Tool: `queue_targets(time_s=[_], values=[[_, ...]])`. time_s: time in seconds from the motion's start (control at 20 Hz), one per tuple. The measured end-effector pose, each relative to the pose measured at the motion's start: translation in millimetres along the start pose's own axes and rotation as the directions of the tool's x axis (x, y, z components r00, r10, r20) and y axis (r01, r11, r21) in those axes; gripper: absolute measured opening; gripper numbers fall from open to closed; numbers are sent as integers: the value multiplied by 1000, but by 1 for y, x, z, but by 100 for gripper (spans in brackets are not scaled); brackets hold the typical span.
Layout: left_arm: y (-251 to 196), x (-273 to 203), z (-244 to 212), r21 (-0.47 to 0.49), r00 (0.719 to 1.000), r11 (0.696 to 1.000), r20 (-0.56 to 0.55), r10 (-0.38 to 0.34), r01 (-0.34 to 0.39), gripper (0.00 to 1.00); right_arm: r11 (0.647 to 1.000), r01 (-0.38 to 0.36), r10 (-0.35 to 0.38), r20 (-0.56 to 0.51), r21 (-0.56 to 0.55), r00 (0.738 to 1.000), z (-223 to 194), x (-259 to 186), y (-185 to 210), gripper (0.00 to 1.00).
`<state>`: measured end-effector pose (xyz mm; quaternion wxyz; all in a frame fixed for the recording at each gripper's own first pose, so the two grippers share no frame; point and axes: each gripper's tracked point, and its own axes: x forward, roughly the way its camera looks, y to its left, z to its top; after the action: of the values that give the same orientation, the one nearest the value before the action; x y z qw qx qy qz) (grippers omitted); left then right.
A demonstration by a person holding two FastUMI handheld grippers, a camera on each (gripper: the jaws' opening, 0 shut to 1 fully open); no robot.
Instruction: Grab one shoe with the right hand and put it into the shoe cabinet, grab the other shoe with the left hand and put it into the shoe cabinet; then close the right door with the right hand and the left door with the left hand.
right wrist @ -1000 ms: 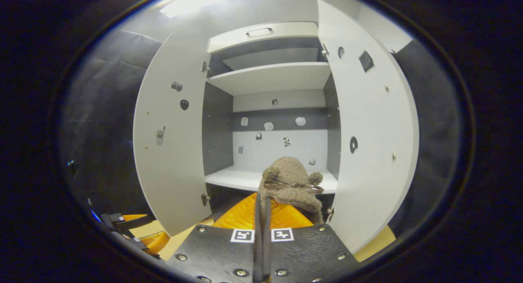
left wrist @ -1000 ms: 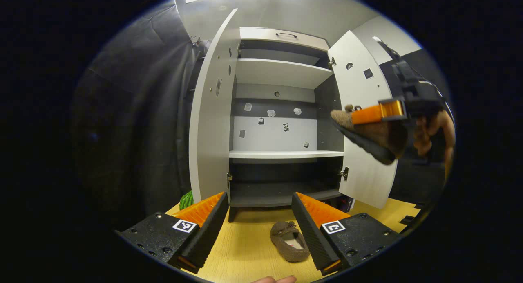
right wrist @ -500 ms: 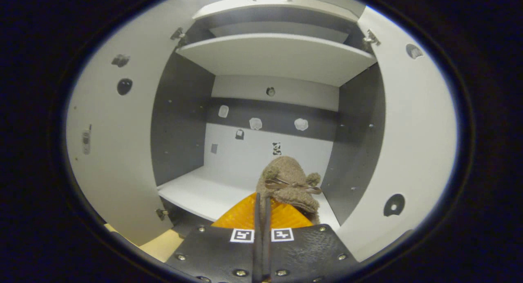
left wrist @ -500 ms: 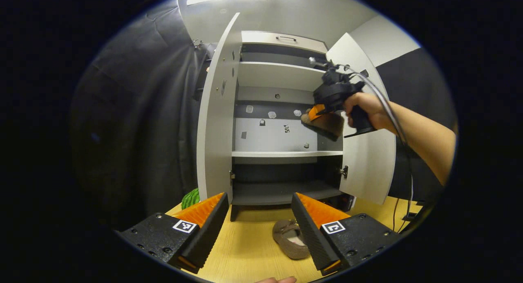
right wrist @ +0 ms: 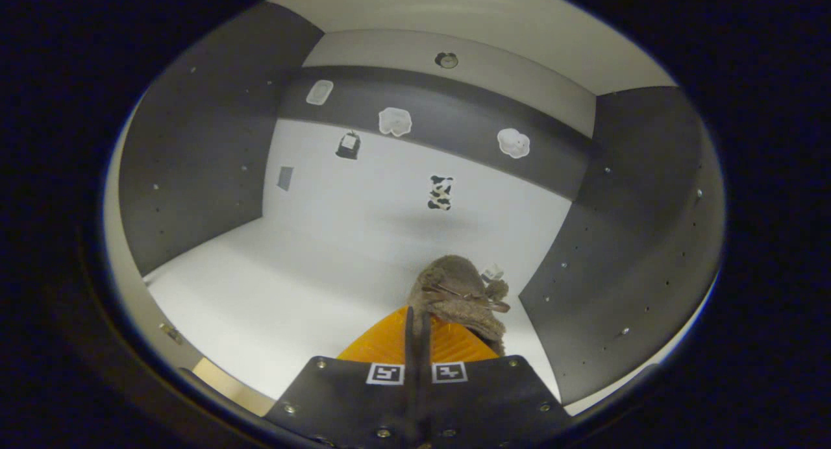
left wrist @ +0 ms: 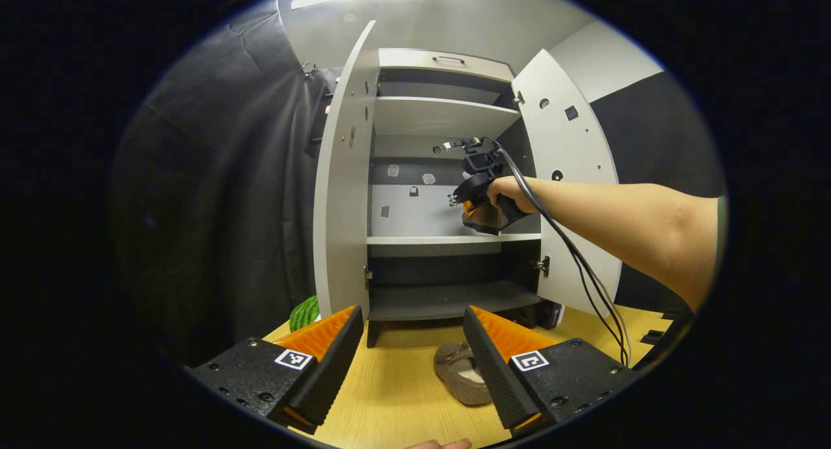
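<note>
My right gripper (right wrist: 415, 316) is shut on a brown fuzzy shoe (right wrist: 462, 292) with a small bow. It holds the shoe inside the shoe cabinet's middle compartment, just above the white shelf (right wrist: 292, 274), near the right side wall. The left gripper view shows that gripper (left wrist: 477, 206) and a person's arm (left wrist: 623, 218) reaching into the cabinet (left wrist: 448, 111). Both cabinet doors stand open: the left door (left wrist: 341, 176) and the right door (left wrist: 571, 176). My left gripper (left wrist: 412, 319) is open and low over the wooden table (left wrist: 396, 397). The other brown shoe (left wrist: 462, 374) lies beside its right finger.
A green striped object (left wrist: 300, 313) sits on the table behind the left door. A black cable (left wrist: 584, 267) hangs from the right gripper down past the right door. Small stickers (right wrist: 440, 193) dot the cabinet's back wall. Dark items lie at the table's right edge (left wrist: 649, 337).
The right gripper has carried its shoe from in front of the open right door into the middle compartment and lowered it toward the shelf. The left gripper and the table shoe stayed put.
</note>
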<state>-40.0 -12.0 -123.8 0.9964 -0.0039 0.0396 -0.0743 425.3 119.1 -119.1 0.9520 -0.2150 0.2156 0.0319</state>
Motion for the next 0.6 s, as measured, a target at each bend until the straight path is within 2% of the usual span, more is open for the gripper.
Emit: queue_targets(time_s=[0.05,0.1,0.15,0.2,0.3,0.4,0.6], values=[[-2,2,-6,-10,1000,1000,-22,-10,10,96,997,14,-12,19,-70,1000,3,3,-2,4],[-4,5,-13,-20,999,1000,-48,-14,13,95,994,-8,12,29,-108,1000,4,4,0,6],[-4,7,-18,-23,997,1000,-75,-12,10,96,993,-19,21,14,-114,1000,-1,1,4,20],[-3,8,-24,-21,995,1000,-96,-11,9,96,992,-41,44,22,-121,999,-3,0,10,45],[2,9,-25,-17,995,1000,-95,12,-14,96,993,-22,32,87,-115,996,10,-29,0,94],[5,10,-26,-17,995,999,-98,28,-30,96,996,-41,52,135,-85,990,22,-58,-1,99],[4,9,-26,-6,993,999,-106,50,-51,96,995,-53,71,230,-83,970,50,-131,-14,98]])
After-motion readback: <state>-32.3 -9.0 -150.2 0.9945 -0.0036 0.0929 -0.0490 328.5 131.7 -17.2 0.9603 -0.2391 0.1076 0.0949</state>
